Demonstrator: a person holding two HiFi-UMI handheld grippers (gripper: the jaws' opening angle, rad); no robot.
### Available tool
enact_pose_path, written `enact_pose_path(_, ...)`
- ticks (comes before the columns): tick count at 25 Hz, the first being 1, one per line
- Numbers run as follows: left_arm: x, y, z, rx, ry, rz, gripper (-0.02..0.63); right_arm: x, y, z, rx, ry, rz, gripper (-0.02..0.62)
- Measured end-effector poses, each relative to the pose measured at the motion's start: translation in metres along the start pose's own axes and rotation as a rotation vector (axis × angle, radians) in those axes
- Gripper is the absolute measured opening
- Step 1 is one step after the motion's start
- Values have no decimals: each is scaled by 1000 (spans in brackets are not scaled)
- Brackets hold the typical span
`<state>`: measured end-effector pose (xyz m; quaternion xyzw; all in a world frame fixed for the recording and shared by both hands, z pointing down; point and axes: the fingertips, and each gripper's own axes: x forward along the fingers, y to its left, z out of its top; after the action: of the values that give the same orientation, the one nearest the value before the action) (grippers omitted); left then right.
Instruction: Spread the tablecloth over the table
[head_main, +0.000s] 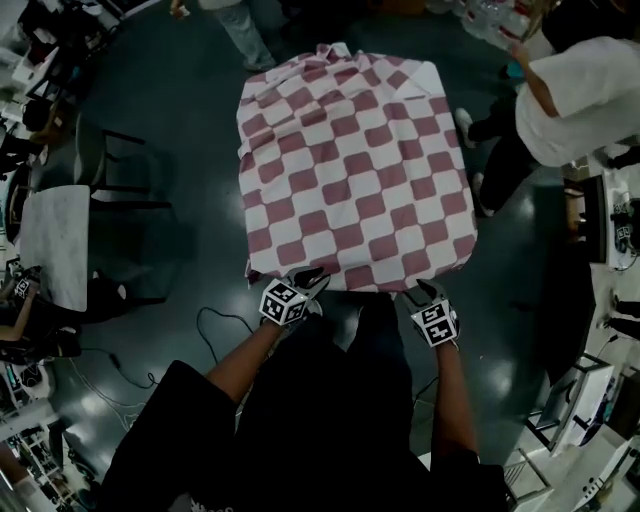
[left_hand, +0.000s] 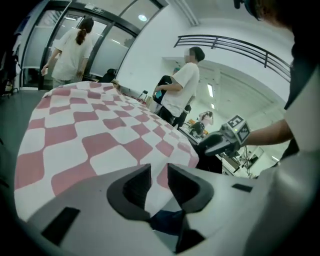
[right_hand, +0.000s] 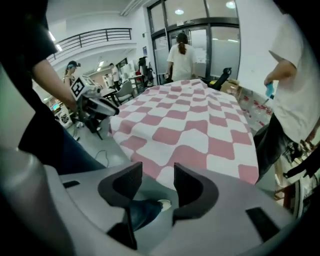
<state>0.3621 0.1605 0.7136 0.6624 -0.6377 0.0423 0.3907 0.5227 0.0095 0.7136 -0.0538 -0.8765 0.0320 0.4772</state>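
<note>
A pink-and-white checked tablecloth (head_main: 355, 170) covers the table, and its near edge hangs down in front of me. At the far right corner a pale patch (head_main: 425, 75) shows. My left gripper (head_main: 305, 285) sits at the near left corner of the cloth, my right gripper (head_main: 420, 295) at the near right. In the left gripper view the left gripper (left_hand: 159, 172) has its jaws apart, with the cloth's edge (left_hand: 155, 150) seen through the gap and no pad pressing on it. The right gripper (right_hand: 157, 172) is open just short of the cloth's edge (right_hand: 165, 160).
A person in a white shirt (head_main: 575, 100) stands close to the table's right side, and another person (head_main: 240, 30) stands at the far end. A dark chair (head_main: 120, 170) and a white table (head_main: 55, 245) are at the left. Cables (head_main: 215, 320) lie on the floor.
</note>
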Motion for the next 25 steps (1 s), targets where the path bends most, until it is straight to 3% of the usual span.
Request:
enact_pose_path(3,22,-1,14,-26,3,37,112,-15,0,-2,12,-25,140,212)
enact_pose_path(5,40,-6,25,-40,6,57,112,-26,-11,3,19,-89,186,194)
enact_pose_path(8,69,-10,42,-45,6,99,99,-20,-51,16,47,-168,136,65)
enact_pose_path(10,85,-7,48,-59,12,139,58,-8,-77,24,67,-185,96,28)
enact_pose_path(13,102,3,56,-99,21,194,18,10,-125,38,116,-198,6,23)
enact_pose_path(17,119,25,61,-100,74,282,17,35,-182,42,169,-174,-110,25)
enact_pose_path(21,129,48,57,-115,120,354,17,58,-198,20,174,-64,-123,25)
enact_pose_path(25,135,60,56,-129,133,340,17,56,-201,12,249,-92,-163,20)
